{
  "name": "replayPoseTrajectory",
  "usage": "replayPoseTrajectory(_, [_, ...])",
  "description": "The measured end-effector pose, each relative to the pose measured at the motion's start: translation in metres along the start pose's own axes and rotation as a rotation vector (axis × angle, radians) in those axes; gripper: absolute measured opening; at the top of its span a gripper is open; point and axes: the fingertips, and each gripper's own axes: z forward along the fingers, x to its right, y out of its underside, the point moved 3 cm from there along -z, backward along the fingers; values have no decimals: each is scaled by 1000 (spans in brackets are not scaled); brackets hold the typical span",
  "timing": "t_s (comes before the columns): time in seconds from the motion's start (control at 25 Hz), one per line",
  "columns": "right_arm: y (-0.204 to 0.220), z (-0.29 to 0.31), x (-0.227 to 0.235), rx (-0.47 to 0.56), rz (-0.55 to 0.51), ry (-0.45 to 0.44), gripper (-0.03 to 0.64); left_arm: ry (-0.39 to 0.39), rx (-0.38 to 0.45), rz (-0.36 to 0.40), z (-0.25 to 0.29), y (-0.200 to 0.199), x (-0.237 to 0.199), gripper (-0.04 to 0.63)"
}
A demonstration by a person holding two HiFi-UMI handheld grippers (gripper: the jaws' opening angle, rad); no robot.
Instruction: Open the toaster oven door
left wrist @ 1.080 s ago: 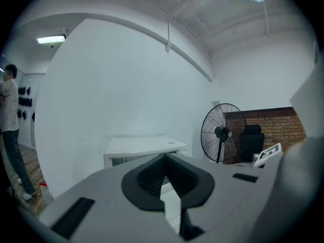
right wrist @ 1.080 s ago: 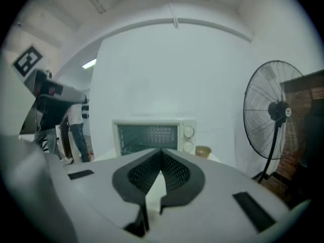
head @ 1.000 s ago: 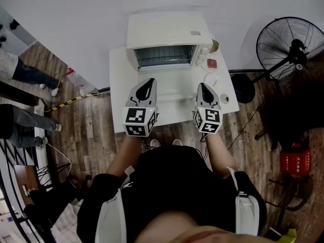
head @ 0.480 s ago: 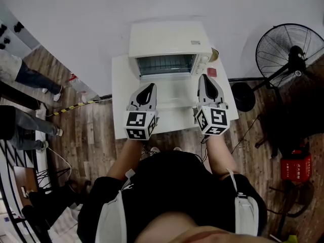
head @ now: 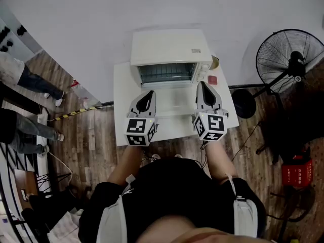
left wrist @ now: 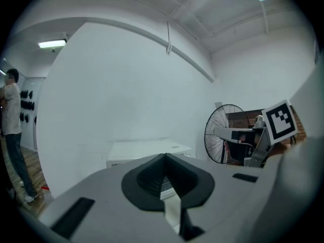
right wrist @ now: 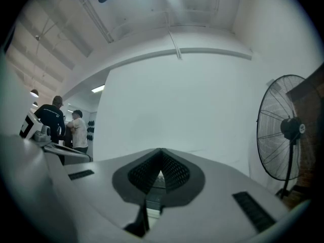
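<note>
The white toaster oven (head: pixel 169 47) stands at the back of a small white table (head: pixel 123 110). Its wire rack (head: pixel 166 73) shows at the front, and a pale panel that looks like the door (head: pixel 174 97) lies flat before it. My left gripper (head: pixel 148 92) hovers over the table at the panel's left edge, shut and empty. My right gripper (head: pixel 202 84) is shut with nothing in it, its tip beside the oven's right front corner. In the left gripper view the oven (left wrist: pixel 144 150) sits beyond the closed left gripper (left wrist: pixel 164 157). The right gripper (right wrist: pixel 161 152) points at the white wall.
A small red item (head: pixel 212 79) lies on the table right of the oven. A standing fan (head: pixel 289 59) is at the right, a red box (head: pixel 296 173) on the wood floor below it. People's legs (head: pixel 23 82) are at the far left. A white wall is behind the oven.
The right gripper has moved forward, closer to the oven's right front. The left gripper has stayed about where it was. The head view has shifted a little.
</note>
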Motion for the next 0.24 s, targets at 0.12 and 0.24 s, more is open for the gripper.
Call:
replayPoseTrajectory(0.12, [3, 1, 2, -9, 16, -2, 2, 1, 1, 0, 0, 0, 0, 12])
replayPoseTrajectory(0.24, [4, 1, 4, -11, 23, 5, 2, 0, -1, -2, 0, 0, -1, 12])
